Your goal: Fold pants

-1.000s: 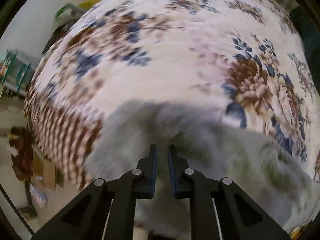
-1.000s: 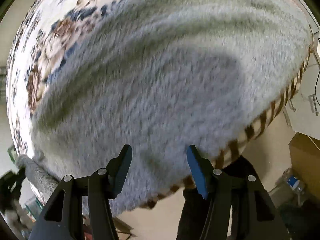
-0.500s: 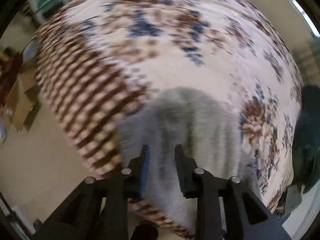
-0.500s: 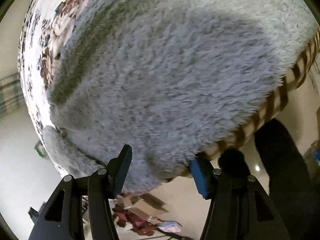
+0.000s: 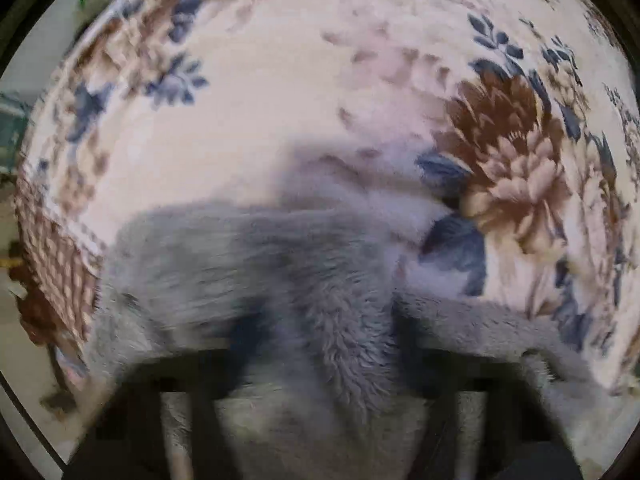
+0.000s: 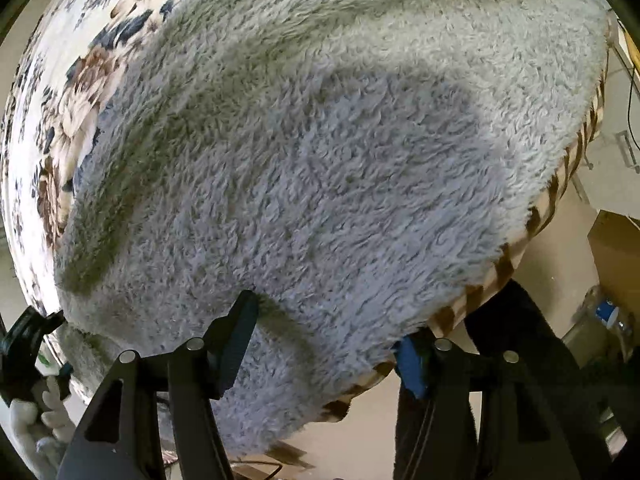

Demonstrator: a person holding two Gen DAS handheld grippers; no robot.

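Note:
The grey fleece pants (image 6: pixel 320 168) lie spread on a bed with a floral cover (image 5: pixel 280 92). In the blurred left wrist view, my left gripper (image 5: pixel 324 332) points straight down into the pants (image 5: pixel 224 256). Its jaws are closing and a raised ridge of fleece fills the gap between the dark fingers (image 5: pixel 248 332). My right gripper (image 6: pixel 324 340) stands wide at the pants' near edge, over the bed's striped border (image 6: pixel 500 264). Its jaws are opening. The left finger (image 6: pixel 236 320) rests on the fleece, and the blue-padded right finger (image 6: pixel 408 360) sits just past the hem, not pressing.
The bed's edge runs along the lower right of the right wrist view, with beige floor (image 6: pixel 552 272) and a cardboard box (image 6: pixel 616 252) beyond. A dark trouser leg (image 6: pixel 512 360) stands by the bed. A white-gloved hand (image 6: pixel 28 420) shows at the lower left.
My left gripper has dropped onto the pants, and fleece now bunches between its fingers. The right gripper sank slightly toward the hem and its jaws stand a little wider.

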